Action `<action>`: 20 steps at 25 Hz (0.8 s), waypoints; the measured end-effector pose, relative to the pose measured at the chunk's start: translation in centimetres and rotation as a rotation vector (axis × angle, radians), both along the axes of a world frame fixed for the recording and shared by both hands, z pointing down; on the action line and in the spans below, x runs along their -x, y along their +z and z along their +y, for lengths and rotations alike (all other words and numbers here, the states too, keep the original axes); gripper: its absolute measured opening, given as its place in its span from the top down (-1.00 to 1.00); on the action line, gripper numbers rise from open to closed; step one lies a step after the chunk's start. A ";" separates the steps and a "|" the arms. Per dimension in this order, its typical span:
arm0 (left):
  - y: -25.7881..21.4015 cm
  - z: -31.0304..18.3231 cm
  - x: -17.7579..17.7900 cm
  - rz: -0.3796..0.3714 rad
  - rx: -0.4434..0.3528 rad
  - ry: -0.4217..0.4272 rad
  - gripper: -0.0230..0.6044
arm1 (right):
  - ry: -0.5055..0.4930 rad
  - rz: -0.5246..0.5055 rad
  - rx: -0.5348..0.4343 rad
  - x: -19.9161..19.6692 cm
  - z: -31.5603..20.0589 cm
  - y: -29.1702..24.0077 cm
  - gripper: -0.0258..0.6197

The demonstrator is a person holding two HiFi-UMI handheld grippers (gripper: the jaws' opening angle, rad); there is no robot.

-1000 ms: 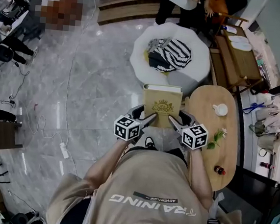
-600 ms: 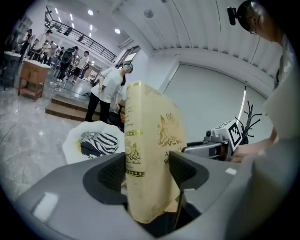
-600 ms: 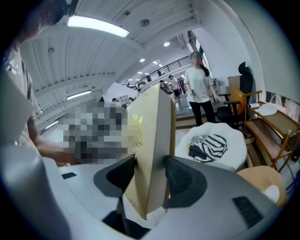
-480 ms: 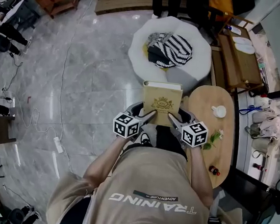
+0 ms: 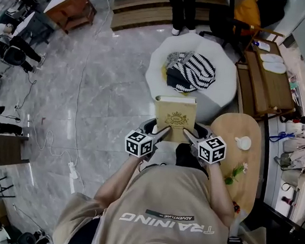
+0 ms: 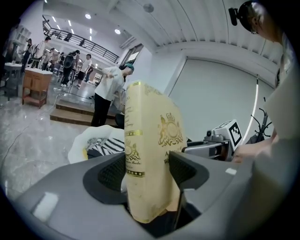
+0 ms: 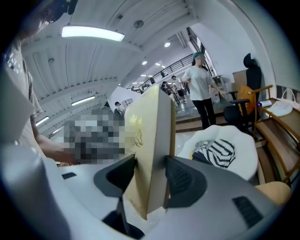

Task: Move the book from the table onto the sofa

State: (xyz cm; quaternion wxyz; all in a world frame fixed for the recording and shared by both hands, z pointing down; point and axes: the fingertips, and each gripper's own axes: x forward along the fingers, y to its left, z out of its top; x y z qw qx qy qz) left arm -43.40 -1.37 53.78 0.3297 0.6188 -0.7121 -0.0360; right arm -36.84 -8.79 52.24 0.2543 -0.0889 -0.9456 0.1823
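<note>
Two clamps on the book (image 5: 174,118): left gripper (image 5: 160,132) & right gripper (image 5: 190,135) pinch its near corners, airborne short of the sofa (image 5: 222,96). Risk: hands drift apart, grip prob. slips; striped clothes (image 5: 195,72) crowd the landing.

A glossy grey marble-patterned floor (image 5: 101,92) spreads ahead and to the left of the left gripper (image 5: 161,132), with an orange-brown wooden desk (image 5: 72,6) and low wooden steps (image 5: 147,11) far ahead. Straight ahead of both claws stands a round white cushioned sofa (image 5: 222,98); an oval light-wood table (image 5: 230,126) lies just right of the right gripper (image 5: 190,135), and a slatted wooden bench (image 5: 266,87) stands beyond that table. Overhead, a white ribbed ceiling (image 7: 140,14) carries a long strip light (image 7: 93,33), and a pale grey wall (image 6: 220,89) rises to the right.
</note>
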 end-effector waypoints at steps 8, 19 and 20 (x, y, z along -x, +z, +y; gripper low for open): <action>-1.4 -8.6 4.2 -0.055 0.046 0.000 -0.01 | -0.003 -0.042 0.043 4.2 -8.6 -0.7 0.26; -0.9 -15.1 6.6 -0.052 0.058 -0.016 -0.01 | -0.017 -0.038 0.048 6.7 -15.2 -0.2 0.26; -0.8 -15.2 6.8 -0.048 0.061 -0.018 -0.01 | -0.016 -0.032 0.053 6.9 -15.3 -0.1 0.26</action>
